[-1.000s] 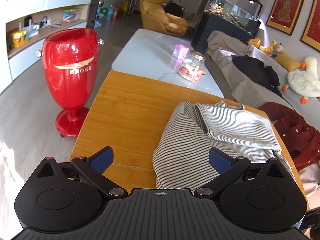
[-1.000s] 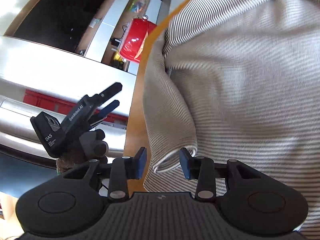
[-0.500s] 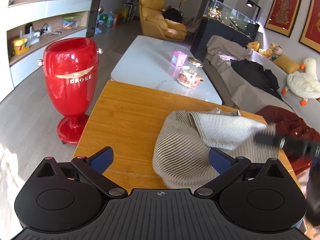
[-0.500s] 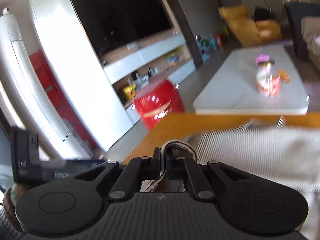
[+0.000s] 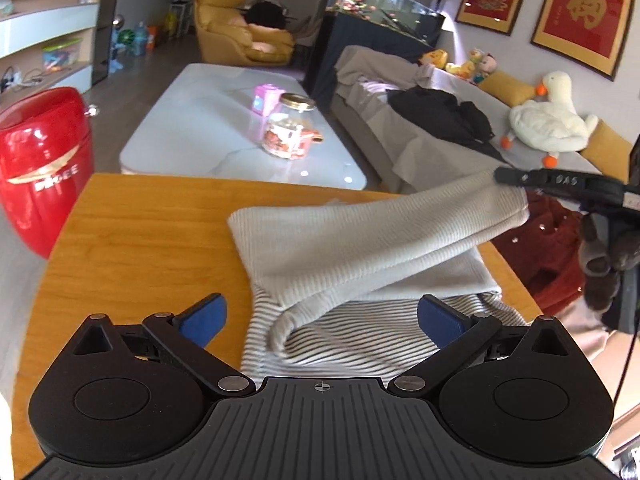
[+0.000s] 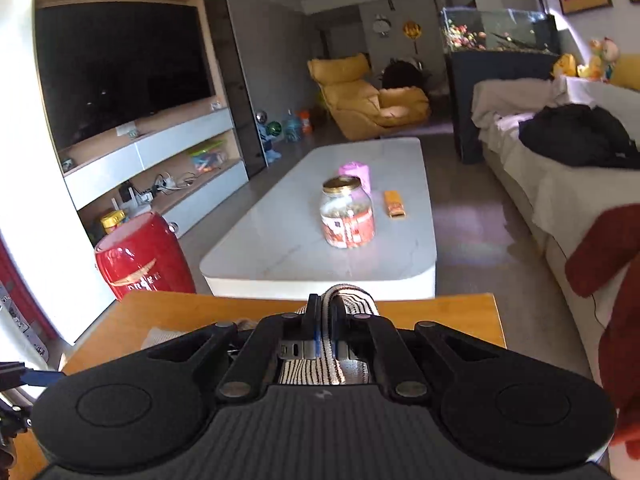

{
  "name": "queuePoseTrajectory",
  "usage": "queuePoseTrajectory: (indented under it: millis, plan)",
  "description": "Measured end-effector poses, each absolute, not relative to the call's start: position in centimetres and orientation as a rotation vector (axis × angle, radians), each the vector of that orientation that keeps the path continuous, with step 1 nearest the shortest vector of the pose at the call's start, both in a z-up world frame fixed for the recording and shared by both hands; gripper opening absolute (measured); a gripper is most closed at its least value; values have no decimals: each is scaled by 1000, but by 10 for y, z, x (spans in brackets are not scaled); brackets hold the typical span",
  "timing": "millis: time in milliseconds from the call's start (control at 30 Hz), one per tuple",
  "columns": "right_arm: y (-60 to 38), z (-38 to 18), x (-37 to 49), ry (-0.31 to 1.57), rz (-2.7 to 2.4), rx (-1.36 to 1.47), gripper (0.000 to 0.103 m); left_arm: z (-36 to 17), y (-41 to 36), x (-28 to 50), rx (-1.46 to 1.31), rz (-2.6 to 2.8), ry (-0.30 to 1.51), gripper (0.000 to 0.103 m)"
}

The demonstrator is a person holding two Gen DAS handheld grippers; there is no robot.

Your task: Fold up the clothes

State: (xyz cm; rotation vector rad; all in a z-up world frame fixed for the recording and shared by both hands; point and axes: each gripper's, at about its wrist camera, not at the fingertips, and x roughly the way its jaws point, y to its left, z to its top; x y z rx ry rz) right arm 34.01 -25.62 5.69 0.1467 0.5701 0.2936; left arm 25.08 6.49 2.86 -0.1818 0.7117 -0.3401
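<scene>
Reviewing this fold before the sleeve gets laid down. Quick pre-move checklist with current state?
1. Right gripper shut on the striped garment: ok, fabric pinched between its fingers.
2. Lifted part clear of the wooden table: ok, it hangs stretched above the rest.
3. Left gripper free: ok, open, nothing held.
4. Rest of the garment lying on the table: ok.
5. Red clothing beside the table clear of the garment: cannot tell.
6. Layers under the fold flat: cannot tell, blurred.

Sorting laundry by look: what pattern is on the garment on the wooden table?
Fine dark-and-cream stripes on the garment, clearest in the left wrist view.
</scene>
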Motion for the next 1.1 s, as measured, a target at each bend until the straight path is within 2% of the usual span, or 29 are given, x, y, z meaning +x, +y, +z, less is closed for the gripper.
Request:
queuePoseTrajectory:
  millis: [200, 267, 400, 500, 567, 600, 633, 800, 867, 933, 1067, 1100]
  plan:
    - [-258, -13, 338, 729, 232, 122, 6, 4, 33, 286, -194, -427, 718, 103]
    - [-256, -20, 327, 708, 232, 93, 7, -10, 29, 293, -171, -409, 740, 103]
    - [-257, 1, 310, 666, 217, 46, 37, -26, 28, 286, -51, -426, 729, 103]
    - [-255, 24, 297, 580, 261, 84, 46, -24, 24, 278, 15, -425, 710, 103]
    - [-252, 34, 294, 546, 323, 156, 54, -18, 23, 275, -4, -417, 695, 103]
    - [-249, 32, 295, 545, 345, 186, 61, -16, 23, 274, -14, -413, 688, 103]
    - [-246, 27, 296, 549, 361, 208, 64, -9, 25, 272, -63, -423, 666, 103]
    - [-234, -24, 308, 601, 266, 240, 64, 5, 24, 281, -155, -449, 595, 103]
    - [-227, -27, 302, 584, 260, 198, 70, -4, 22, 291, -142, -433, 620, 103]
    - [-220, -27, 297, 587, 264, 163, 81, -21, 24, 304, -154, -404, 684, 103]
    - [-212, -27, 299, 603, 285, 124, 90, -37, 18, 306, -102, -387, 650, 103]
    - [-211, -28, 300, 609, 301, 121, 96, -37, 16, 305, -90, -377, 650, 103]
